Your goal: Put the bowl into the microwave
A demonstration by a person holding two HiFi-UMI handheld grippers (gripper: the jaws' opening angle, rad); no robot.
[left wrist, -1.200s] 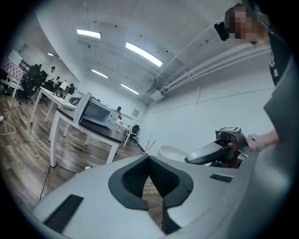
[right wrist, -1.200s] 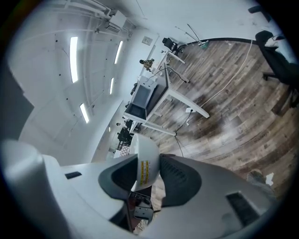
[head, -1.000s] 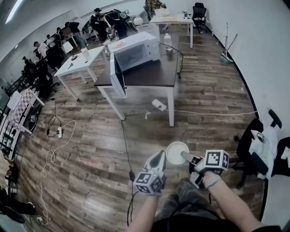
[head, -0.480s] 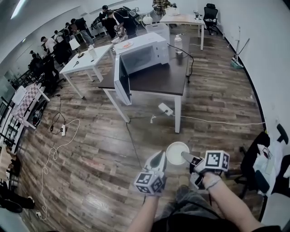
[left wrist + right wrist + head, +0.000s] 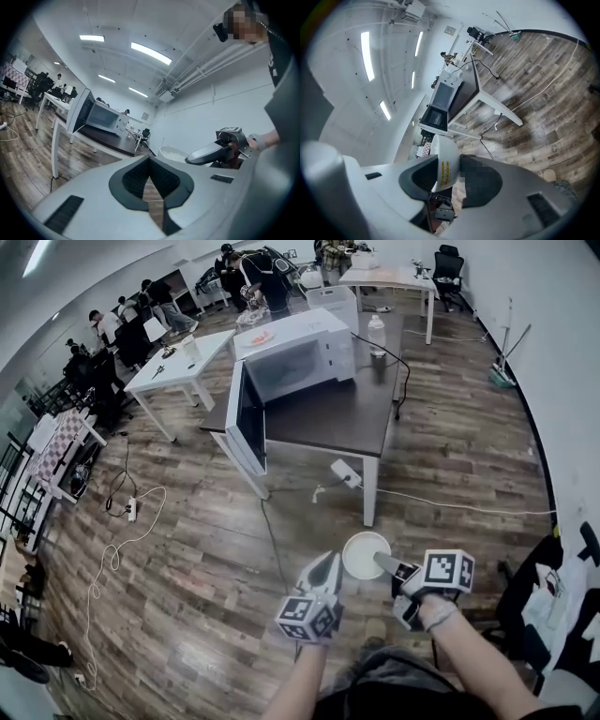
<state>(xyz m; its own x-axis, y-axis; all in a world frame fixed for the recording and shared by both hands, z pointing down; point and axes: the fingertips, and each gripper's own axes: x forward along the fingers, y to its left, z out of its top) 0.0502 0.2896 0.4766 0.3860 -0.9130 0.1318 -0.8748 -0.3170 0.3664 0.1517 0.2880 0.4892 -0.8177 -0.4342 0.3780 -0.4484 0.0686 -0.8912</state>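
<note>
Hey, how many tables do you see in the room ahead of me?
3: the dark table with the microwave ahead, a near white table to its left, a far white table by the back wall. More may be hidden behind the people on the left.

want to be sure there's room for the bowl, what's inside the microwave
The microwave stands with its door swung open; the part of the cavity that shows looks bare. Its near corner behind the door is hidden.

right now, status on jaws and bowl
Right gripper jaws shut on bowl rim. Left gripper shut, empty. Microwave ahead on table, door open. Cable on floor between.
</note>
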